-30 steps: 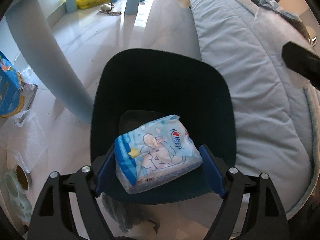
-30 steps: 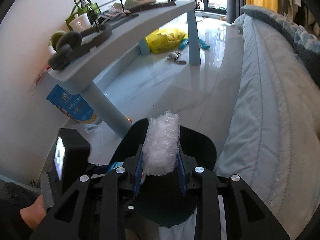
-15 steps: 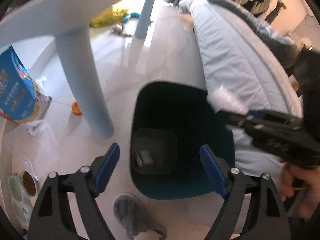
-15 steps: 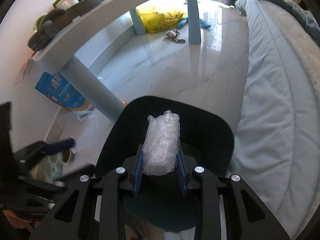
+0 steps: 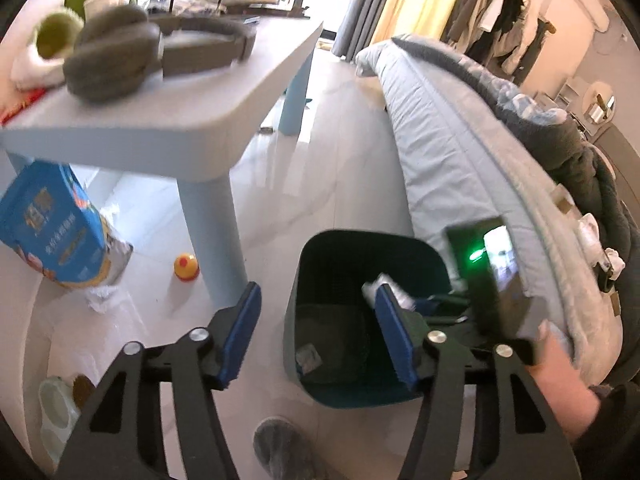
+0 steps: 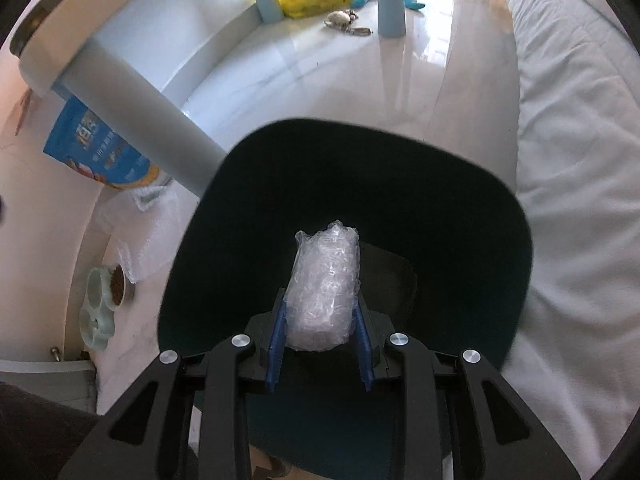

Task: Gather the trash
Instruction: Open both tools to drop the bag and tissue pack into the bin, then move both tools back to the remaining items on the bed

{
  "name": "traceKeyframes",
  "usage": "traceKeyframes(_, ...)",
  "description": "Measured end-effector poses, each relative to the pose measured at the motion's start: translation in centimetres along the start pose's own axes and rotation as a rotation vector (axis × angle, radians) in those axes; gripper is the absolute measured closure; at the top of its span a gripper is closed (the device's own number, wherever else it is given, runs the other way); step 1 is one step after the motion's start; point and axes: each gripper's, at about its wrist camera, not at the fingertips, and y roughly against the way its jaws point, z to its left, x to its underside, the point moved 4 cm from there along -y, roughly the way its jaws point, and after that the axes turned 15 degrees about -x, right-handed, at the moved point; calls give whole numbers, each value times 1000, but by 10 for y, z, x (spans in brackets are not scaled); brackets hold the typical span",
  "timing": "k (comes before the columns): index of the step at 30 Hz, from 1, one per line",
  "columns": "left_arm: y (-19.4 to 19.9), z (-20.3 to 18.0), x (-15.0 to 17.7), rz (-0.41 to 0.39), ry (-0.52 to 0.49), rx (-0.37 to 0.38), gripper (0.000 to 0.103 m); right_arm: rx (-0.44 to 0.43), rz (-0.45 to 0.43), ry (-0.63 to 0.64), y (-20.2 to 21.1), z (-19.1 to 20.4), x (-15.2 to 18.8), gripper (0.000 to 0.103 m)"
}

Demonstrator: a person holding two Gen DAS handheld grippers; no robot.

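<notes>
A: Two grippers, and only one has a load. The right gripper [image 6: 320, 330] is clamped on a wad of bubble wrap [image 6: 325, 292], blue pads pressed against both its sides, directly above the open mouth of the dark teal bin [image 6: 516, 256].

B: And the left gripper [image 5: 316, 332]?

A: Spread wide with nothing between its fingers, hanging above the floor at the bin's [image 5: 292, 320] near left edge. Low in the bin lies a small packet [image 5: 308, 358]. Over the bin's right side the other gripper [image 5: 436, 304] shows, bubble wrap [image 5: 380, 280] poking out of it.

B: Beyond that?

A: Left of the bin stands the pale blue table's leg [image 5: 214, 236], with a small yellow toy [image 5: 186, 267] and a blue bag [image 5: 52, 228] beside it. The light blue bed [image 5: 460, 152] runs along the bin's right. Headphones [image 5: 152, 48] lie on the tabletop.
</notes>
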Motion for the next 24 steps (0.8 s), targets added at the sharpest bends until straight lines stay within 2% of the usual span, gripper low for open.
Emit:
traceKeyframes(3, 9, -3, -6, -10, -5, -12, 50, 14, 22, -1, -5, -3, 4, 72)
traceKeyframes(7, 32, -12, -19, -64, -5, 9, 52, 29, 22, 3, -4, -5, 5, 69)
traceKeyframes(9, 49, -18, -27, -100, -21, 3, 53, 39, 17, 7, 1, -6, 6, 54)
traceKeyframes(11, 63, -23, -33, -131, -23, 12, 53, 40, 11, 12, 4, -5, 7, 50)
traceKeyframes(15, 90, -34, -47, -201, -16, 44, 53, 17, -7, 41, 18, 4, 11, 49)
traceKeyframes(24, 139, -67, -67, -330, -25, 102, 53, -32, -117, 173, 82, 33, 19, 49)
